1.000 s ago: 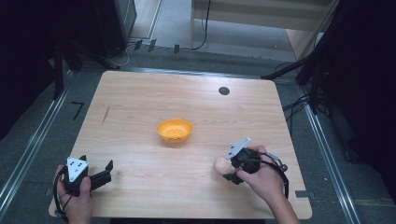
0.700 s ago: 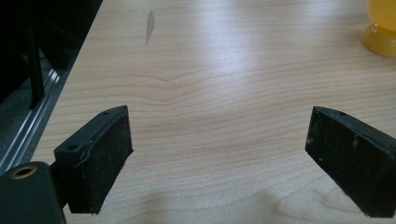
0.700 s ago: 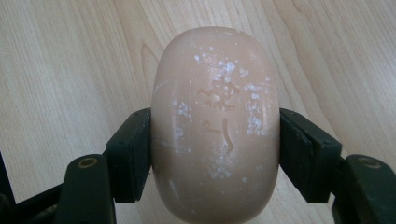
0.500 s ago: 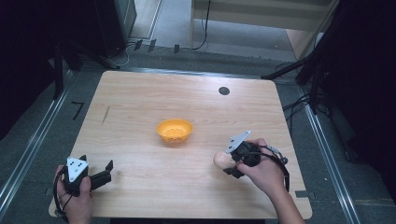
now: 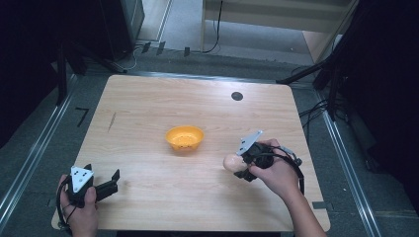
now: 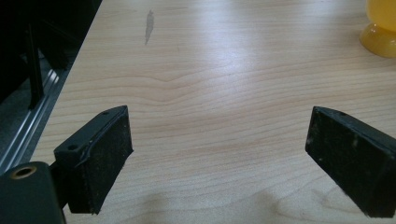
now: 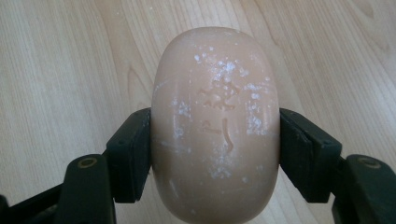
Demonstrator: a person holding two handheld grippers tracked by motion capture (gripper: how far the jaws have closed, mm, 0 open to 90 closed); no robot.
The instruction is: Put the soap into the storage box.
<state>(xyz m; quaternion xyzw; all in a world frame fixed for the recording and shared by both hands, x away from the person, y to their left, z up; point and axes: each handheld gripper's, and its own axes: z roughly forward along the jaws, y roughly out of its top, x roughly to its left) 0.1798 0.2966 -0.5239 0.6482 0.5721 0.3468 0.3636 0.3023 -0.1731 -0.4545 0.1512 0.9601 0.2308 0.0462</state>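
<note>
The right gripper (image 5: 236, 167) has a bar of soap (image 5: 232, 162) clamped between its jaws, near the right front part of the table (image 5: 148, 98). In the right gripper view the soap (image 7: 215, 126) is a pale peach oval with a stamped mark and white flecks on its face, and a black pad presses on each long side. The pads (image 7: 133, 154) meet it about halfway along, so roughly half the bar sticks out beyond them. Whether it rests on the wood or hangs just above it, I cannot tell.

The orange bowl (image 5: 185, 138) sits near the middle of the table, to the left of the soap and a little farther from the person. It looks like the likely place for the soap to go.

The left gripper (image 5: 109, 183) waits at the front left corner, jaws spread wide with nothing between them. In its own view only bare wood lies between the pads, with the bowl's edge (image 6: 380, 28) far off at the upper right.

The risk I see is the grip itself. The bar is rounded and smooth, held on curved sides by flat pads. A hard squeeze could make it squirt forward out of the jaws; a loose one could let it pivot and drop on the way across. A release from too high could bounce it off the bowl's rim or nudge the light bowl aside.
</note>
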